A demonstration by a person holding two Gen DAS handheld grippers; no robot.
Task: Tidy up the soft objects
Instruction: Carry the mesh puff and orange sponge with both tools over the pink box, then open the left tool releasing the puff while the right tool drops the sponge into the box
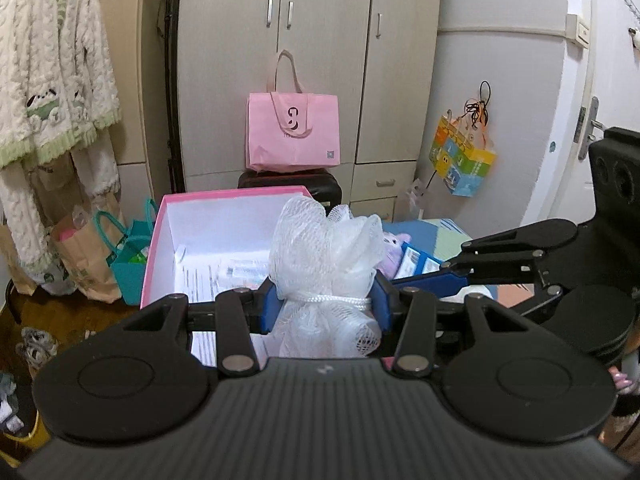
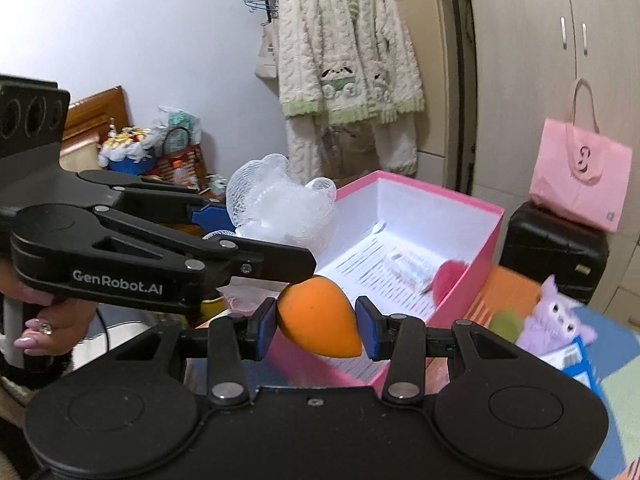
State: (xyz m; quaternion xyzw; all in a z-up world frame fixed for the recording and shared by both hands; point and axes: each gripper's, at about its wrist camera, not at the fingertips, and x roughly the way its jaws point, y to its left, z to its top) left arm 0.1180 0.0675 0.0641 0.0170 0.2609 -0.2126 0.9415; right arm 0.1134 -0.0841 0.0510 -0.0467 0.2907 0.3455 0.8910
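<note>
Between the blue pads of the left gripper point(image 1: 325, 306) sits a white mesh bath pouf point(image 1: 326, 252), pinched at its corded waist so the netting billows above the jaws and hangs a little below them. Just ahead of those jaws stands an open pink box point(image 1: 224, 197) with white walls, its floor lined with printed paper. To the right of the left jaws the right gripper point(image 1: 424, 276) reaches in from the side, and beyond the pouf a purple plush toy point(image 1: 394, 250) shows partly.

In the right wrist view, the right gripper point(image 2: 316, 326) pinches an orange teardrop makeup sponge point(image 2: 320, 318) between its pads, the pointed end slanting down toward the right pad. Ahead of these jaws lies the same pink box point(image 2: 472, 256), with a blurred pink-red sponge point(image 2: 450, 278) against its far-right inner wall. Up and left of the jaws, the left gripper point(image 2: 224, 224) holds the pouf point(image 2: 280, 204) above the box's near-left corner. To the right, outside the box, a green sponge point(image 2: 505, 320) lies beside the purple plush toy point(image 2: 554, 316). A pink tote bag point(image 2: 582, 184) rests on a black suitcase point(image 2: 552, 244) farther back.
</note>
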